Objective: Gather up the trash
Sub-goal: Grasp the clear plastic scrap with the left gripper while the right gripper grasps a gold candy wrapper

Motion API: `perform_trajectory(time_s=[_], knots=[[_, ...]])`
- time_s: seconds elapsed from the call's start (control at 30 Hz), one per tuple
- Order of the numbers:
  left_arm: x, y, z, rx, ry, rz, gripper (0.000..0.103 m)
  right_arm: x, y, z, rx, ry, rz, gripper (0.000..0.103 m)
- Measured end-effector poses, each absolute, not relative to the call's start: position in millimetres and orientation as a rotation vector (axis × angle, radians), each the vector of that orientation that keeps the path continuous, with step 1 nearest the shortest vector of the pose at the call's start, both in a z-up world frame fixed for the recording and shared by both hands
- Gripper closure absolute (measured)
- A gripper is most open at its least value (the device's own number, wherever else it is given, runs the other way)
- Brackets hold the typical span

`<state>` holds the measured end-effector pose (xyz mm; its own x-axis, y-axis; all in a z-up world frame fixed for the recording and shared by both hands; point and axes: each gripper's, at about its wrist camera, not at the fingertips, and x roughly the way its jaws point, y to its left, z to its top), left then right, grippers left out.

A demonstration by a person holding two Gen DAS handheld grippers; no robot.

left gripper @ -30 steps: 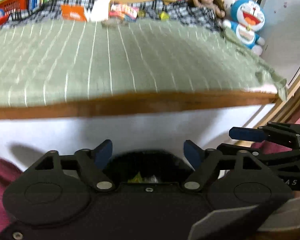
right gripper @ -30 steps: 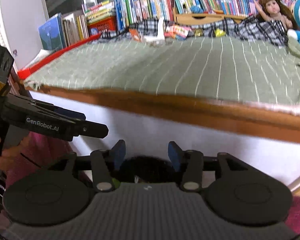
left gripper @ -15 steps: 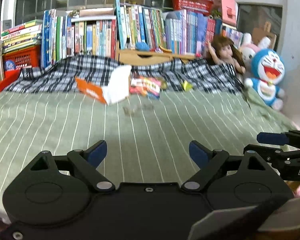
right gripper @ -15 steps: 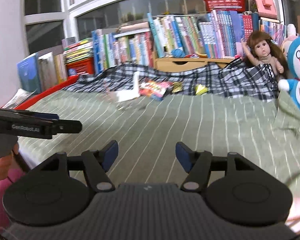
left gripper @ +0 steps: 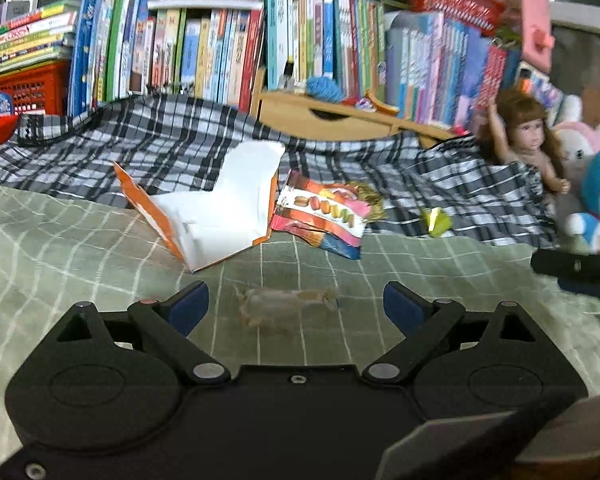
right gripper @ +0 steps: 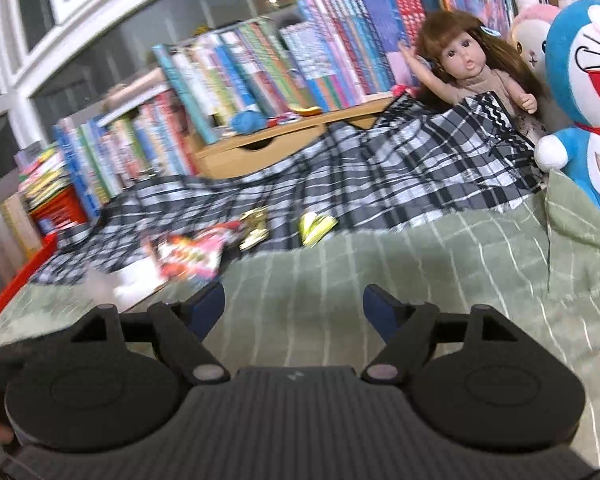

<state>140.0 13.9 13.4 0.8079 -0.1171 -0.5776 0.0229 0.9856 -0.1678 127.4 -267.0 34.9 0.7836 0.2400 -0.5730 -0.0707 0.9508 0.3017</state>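
Trash lies on a green striped bedspread. A clear crumpled wrapper sits just ahead of my open left gripper, between its blue fingertips and not held. Behind it lie an opened white-and-orange carton, a colourful macaron snack packet, a gold wrapper and a yellow-green wrapper. My right gripper is open and empty above the bedspread. Beyond it lie the snack packet, the gold wrapper and the yellow-green wrapper.
A black-and-white plaid blanket is bunched at the back below a row of books and a wooden drawer box. A doll and blue plush toy sit at the right. The other gripper's tip shows at right.
Both grippers rose from below the bed's edge and moved forward over the bedspread toward the trash. The litter now looks much closer. Both stayed open.
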Motion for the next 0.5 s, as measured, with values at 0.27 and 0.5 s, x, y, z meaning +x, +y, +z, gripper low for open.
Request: perform_trajectory(time_s=[0.27,0.5], knots=[[178,-1,-18,-0.07,0.718,-0.068,0.025,198,-255,16,0.18,0.665,0.119,0.018],[176,-11,-18,0.031,0.703,-0.115,0.061,245,-234,-7,0.052,0.692,0.137,0.017]])
